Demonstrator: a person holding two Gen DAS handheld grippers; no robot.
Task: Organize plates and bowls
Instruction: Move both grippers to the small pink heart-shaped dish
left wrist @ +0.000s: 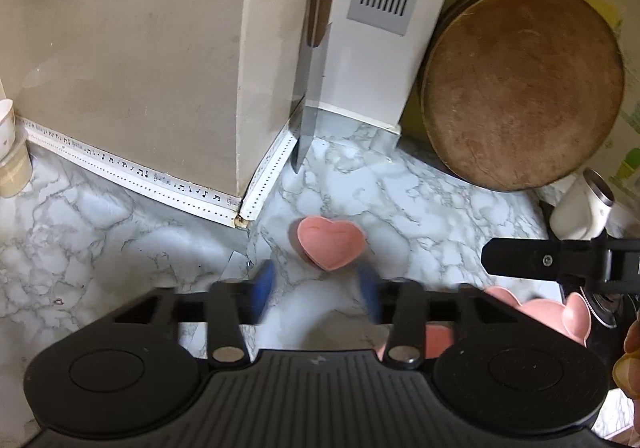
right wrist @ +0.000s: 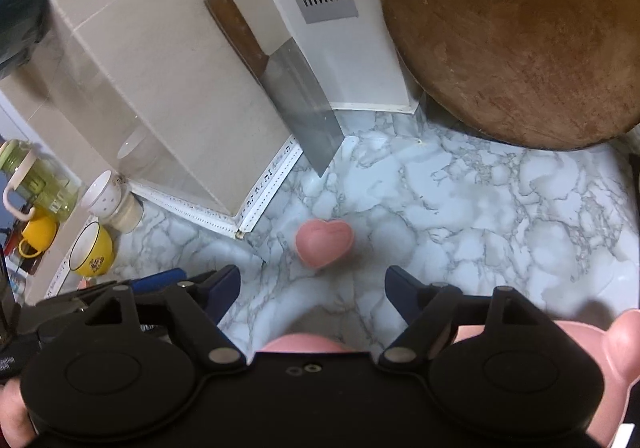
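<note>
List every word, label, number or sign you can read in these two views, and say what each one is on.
No readable words or numbers.
White edging strip along the wall foot: printed music notes, symbols only, no text.
Yellow mug: a dark printed motif, too blurred to read.
Left gripper body: a small pale mark, too small to read.
Paper cup: faint small print, too small to read.
</note>
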